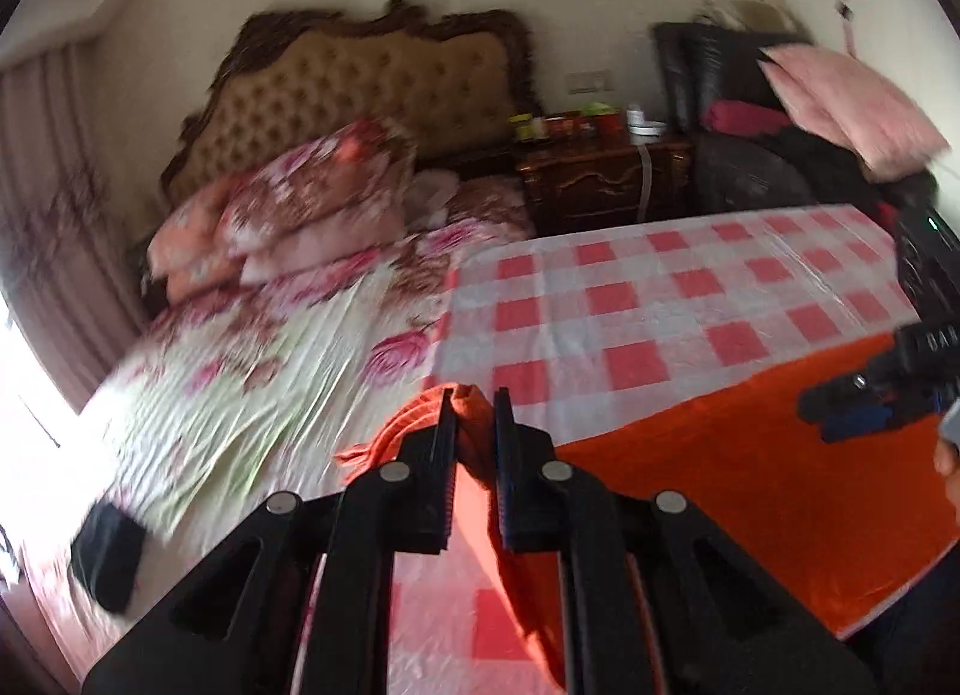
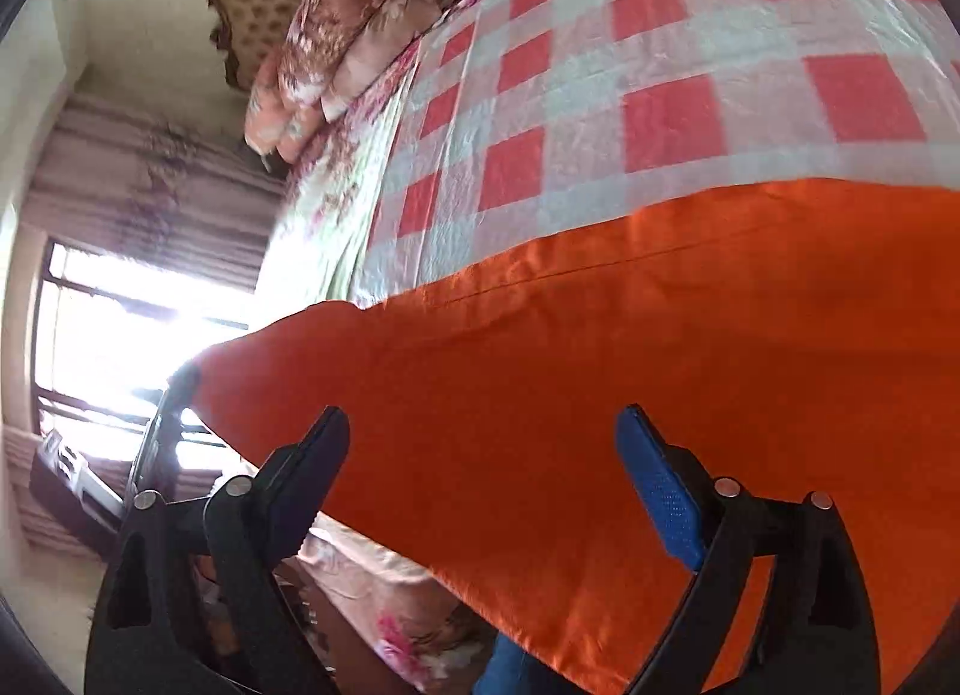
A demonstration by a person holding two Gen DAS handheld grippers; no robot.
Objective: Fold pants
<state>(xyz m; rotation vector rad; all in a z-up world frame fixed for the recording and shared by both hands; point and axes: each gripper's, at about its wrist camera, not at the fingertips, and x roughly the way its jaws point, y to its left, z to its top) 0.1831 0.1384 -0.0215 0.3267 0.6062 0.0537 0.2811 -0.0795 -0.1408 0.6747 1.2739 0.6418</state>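
Orange pants [image 1: 720, 455] lie spread along the near edge of a red-and-white checked cloth [image 1: 660, 287] on a bed. My left gripper [image 1: 474, 407] is shut on a bunched corner of the pants, which hangs from the pinch. In the right wrist view that end of the pants [image 2: 600, 335] is raised off the bed, with the left gripper [image 2: 180, 380] at its tip. My right gripper [image 2: 480, 431] stands wide open just above the orange fabric and grips nothing. It also shows at the right edge of the left wrist view, as the right gripper [image 1: 834, 413].
A floral sheet [image 1: 240, 383] covers the left of the bed, with stacked floral pillows [image 1: 300, 203] against a tufted headboard [image 1: 372, 77]. A small black object [image 1: 108, 557] lies near the bed's left edge. A wooden nightstand [image 1: 600, 179] and a pink pillow [image 1: 852, 101] stand behind. A bright window [image 2: 120, 335] is at the left.
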